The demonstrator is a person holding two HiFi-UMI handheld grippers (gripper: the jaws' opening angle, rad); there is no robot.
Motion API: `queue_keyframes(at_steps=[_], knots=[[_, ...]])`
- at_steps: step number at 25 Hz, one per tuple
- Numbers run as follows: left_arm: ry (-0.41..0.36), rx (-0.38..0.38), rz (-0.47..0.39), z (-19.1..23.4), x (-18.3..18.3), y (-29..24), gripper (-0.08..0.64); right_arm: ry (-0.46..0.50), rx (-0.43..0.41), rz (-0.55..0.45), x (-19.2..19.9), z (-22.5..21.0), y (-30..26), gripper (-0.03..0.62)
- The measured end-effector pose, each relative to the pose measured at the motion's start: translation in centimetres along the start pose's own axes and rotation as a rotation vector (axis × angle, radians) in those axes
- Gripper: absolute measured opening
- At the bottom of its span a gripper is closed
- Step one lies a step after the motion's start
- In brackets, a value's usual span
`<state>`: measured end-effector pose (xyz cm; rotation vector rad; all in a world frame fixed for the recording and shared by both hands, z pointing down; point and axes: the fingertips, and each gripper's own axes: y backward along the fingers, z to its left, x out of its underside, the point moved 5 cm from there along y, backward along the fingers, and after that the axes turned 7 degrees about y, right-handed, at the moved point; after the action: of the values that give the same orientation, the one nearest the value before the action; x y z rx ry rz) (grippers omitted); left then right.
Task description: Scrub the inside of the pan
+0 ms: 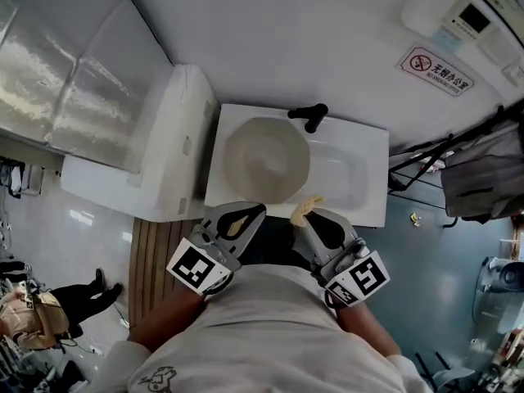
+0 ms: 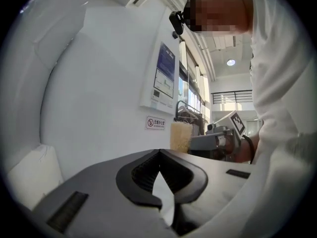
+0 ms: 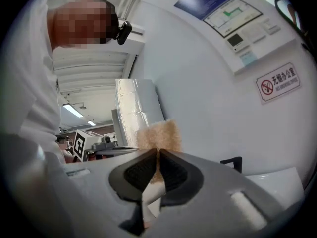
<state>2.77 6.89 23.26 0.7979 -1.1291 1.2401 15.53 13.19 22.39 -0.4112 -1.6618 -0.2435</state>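
Right gripper (image 3: pixel 157 153) clamps a sponge (image 3: pixel 159 134) at sink's (image 1: pixel 363 147) rim — white wall (image 1: pixel 286 39) behind.

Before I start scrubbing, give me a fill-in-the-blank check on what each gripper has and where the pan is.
1. The right gripper is shut on a tan ___.
2. The left gripper has its jaws together with ___ between them.
3. The pan lies in the white ___, just below the black faucet.

Missing words: sponge; nothing; sink.
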Motion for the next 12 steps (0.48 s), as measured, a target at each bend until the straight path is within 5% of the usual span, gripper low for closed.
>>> queue_keyframes(at_steps=[12], knots=[[-0.08,-0.31,0.108,3.7,4.6,-2.1,-0.002,0.005,-0.165,0.06,0.8,-9.3,-1.8,0.023]])
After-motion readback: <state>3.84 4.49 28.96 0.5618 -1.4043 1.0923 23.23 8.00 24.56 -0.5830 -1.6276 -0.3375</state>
